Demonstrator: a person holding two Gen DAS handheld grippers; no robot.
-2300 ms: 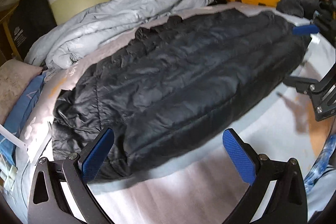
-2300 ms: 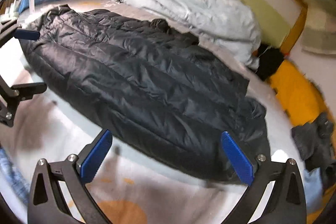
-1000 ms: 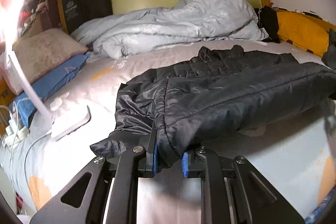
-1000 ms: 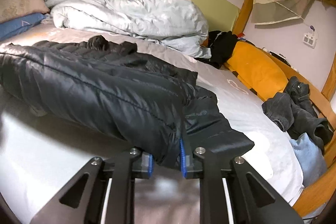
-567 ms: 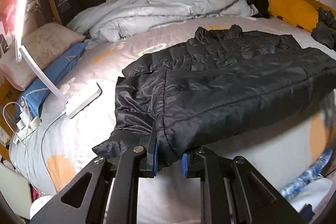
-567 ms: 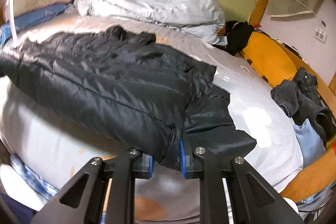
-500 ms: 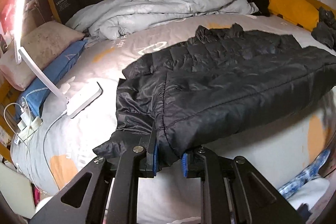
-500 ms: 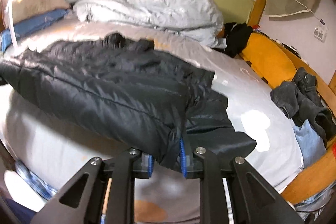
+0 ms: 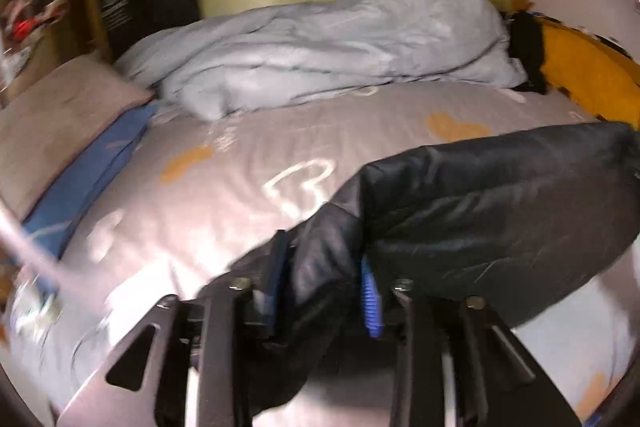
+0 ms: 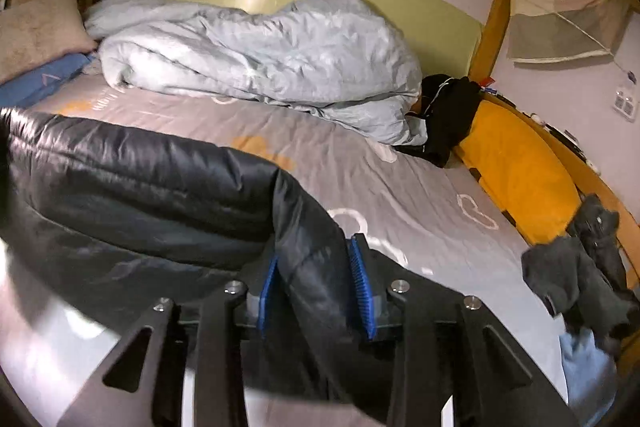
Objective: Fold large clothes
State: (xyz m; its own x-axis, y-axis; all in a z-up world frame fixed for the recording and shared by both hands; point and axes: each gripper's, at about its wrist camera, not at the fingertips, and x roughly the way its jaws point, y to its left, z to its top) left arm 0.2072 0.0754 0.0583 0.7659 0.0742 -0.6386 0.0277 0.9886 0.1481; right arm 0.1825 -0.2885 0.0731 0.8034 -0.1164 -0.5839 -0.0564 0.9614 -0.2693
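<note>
Grey bedsheet, tools pinching puffy jacket

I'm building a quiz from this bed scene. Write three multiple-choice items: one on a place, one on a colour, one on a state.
1. Where does the crumpled pale blue duvet lie?
A. along the far side of the bed by the wall
B. on the floor
C. over the black puffer jacket

2. What colour is the long cushion at the bed's right edge?
A. green
B. yellow-orange
C. white

3. How is the black quilted puffer jacket held?
A. by neither gripper
B. by the left gripper only
C. by both grippers

Answers:
A, it is heaped below the green wall band.
B, its cover shows yellow-orange.
C, the left gripper and the right gripper each pinch its fabric.
</note>
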